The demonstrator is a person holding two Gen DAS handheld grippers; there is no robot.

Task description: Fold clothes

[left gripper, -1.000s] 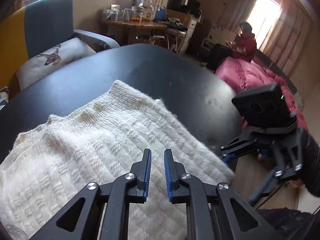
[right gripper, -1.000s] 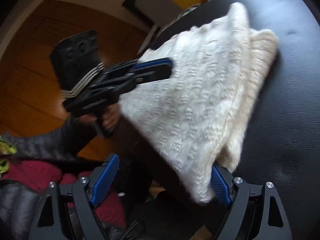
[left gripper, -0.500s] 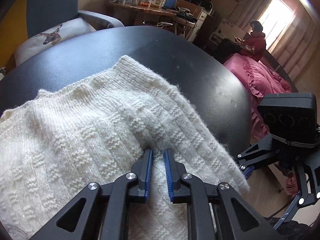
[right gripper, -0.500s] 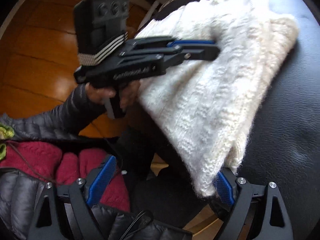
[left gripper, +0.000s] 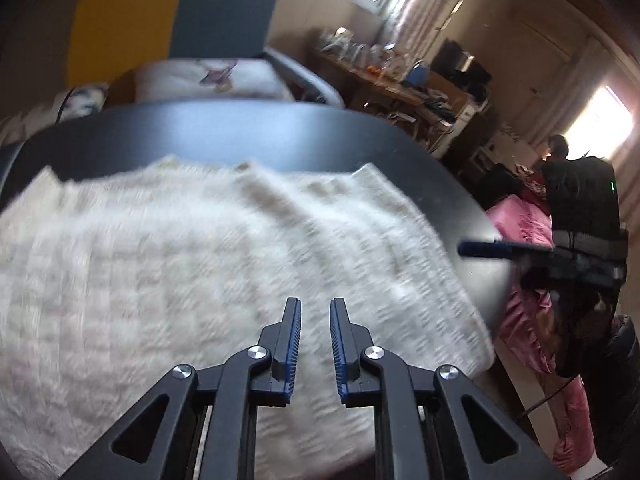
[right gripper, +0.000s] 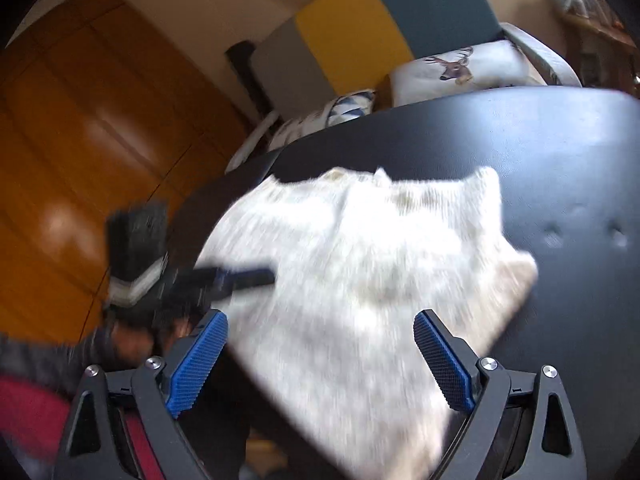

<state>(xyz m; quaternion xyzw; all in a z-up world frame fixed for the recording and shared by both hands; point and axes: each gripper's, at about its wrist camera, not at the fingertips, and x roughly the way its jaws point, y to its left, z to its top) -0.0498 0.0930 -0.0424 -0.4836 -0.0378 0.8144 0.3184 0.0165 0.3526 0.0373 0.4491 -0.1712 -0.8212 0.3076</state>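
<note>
Sweater (left gripper: 208, 280), cream and knitted, lies under both of my claws on the black tabletop (left gripper: 248, 136), and the pictures are blurred by motion. My left claw (left gripper: 315, 308) is above the near part of the knit; its two blue pads stand close together with a narrow gap, and nothing is between them, so I read it as released but almost closed. My right claw (right gripper: 320, 344) is spread wide, with its blue pads on each side of the near edge of the sweater, and it grasps nothing. In the right wrist view the sweater is folded double, and its near corner hangs over the tabletop edge toward me. In that view the left claw appears from the side, with its fingers over the left border of the knit. Behind the tabletop I see an armchair (right gripper: 384, 24) in yellow and teal, with a cushion (right gripper: 456, 66) that shows a deer. Far at the right in the left wrist view a person (left gripper: 558, 152) sits near a bright window.
</note>
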